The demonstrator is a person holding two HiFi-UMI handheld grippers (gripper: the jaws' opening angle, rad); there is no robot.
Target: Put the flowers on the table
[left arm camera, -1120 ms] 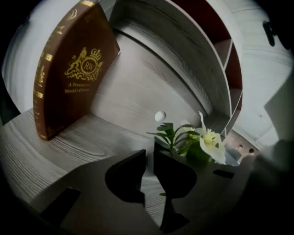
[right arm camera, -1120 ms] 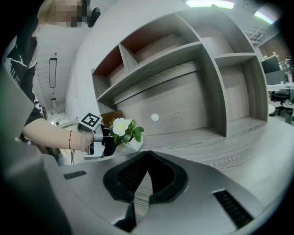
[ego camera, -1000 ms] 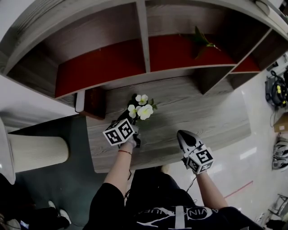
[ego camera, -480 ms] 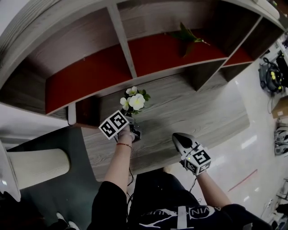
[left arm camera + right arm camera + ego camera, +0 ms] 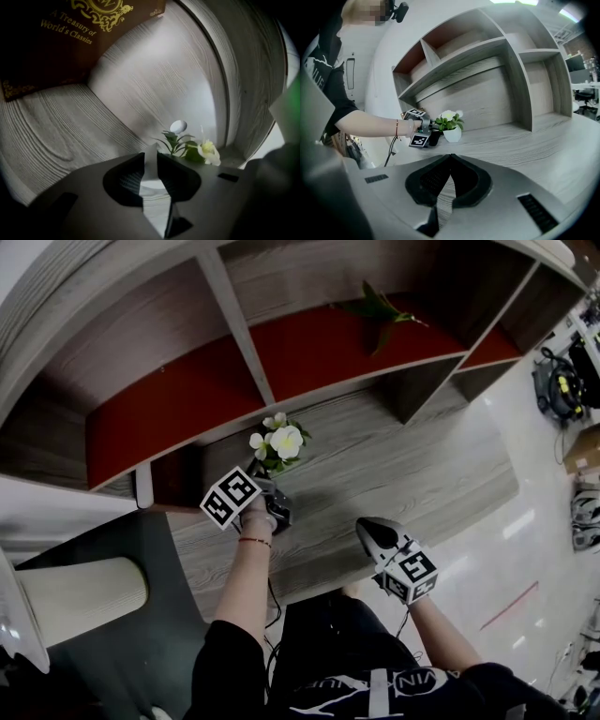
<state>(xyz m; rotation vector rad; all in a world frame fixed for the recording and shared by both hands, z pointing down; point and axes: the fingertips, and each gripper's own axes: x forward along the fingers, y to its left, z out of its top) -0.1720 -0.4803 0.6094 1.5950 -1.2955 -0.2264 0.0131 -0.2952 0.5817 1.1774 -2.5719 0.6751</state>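
White blooms; their white pot shows in the right gripper view, not the head view. Left tongs just opening around it; right tongs closed, empty.

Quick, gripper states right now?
Left gripper: open; jaws have just been opening, with the flower pot rim between them.
Right gripper: closed, empty.
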